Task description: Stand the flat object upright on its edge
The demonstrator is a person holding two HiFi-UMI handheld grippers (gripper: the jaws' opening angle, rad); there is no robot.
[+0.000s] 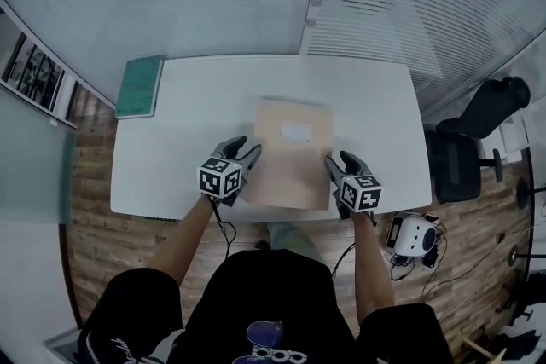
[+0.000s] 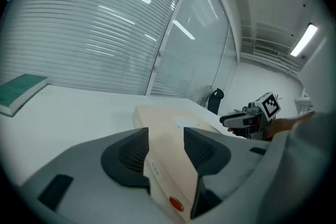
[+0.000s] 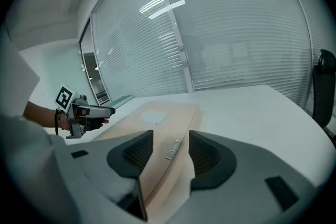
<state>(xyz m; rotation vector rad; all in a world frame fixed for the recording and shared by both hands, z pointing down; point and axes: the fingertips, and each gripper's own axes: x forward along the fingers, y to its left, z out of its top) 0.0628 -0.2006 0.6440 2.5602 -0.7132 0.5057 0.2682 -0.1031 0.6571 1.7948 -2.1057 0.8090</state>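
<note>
Two tools meet one tan box (image 1: pixel 294 166), which lies flat at the centre of the white surface (image 1: pixel 188 158) in the head view. Its lower edge is close to the surface's lower edge, and a pale label (image 1: pixel 296 131) sits on its top face. The left tool (image 1: pixel 244 151) is at the box's lower left side, the right tool (image 1: pixel 340 163) at its lower right side. In the left gripper view the left tool (image 2: pixel 166 135) has its jaws apart, with the side edge of the box (image 2: pixel 173 119) running up between the dark pads. A red dot marks that side face low in the frame, and the right tool (image 2: pixel 247 119) shows at the right. In the right gripper view the right tool (image 3: pixel 170 140) likewise has its jaws apart, astride the other side edge of the box (image 3: pixel 176 113), with the left tool (image 3: pixel 86 112) at the left. A green book (image 1: pixel 141 85) lies at the surface's upper left corner, well apart from the box.
</note>
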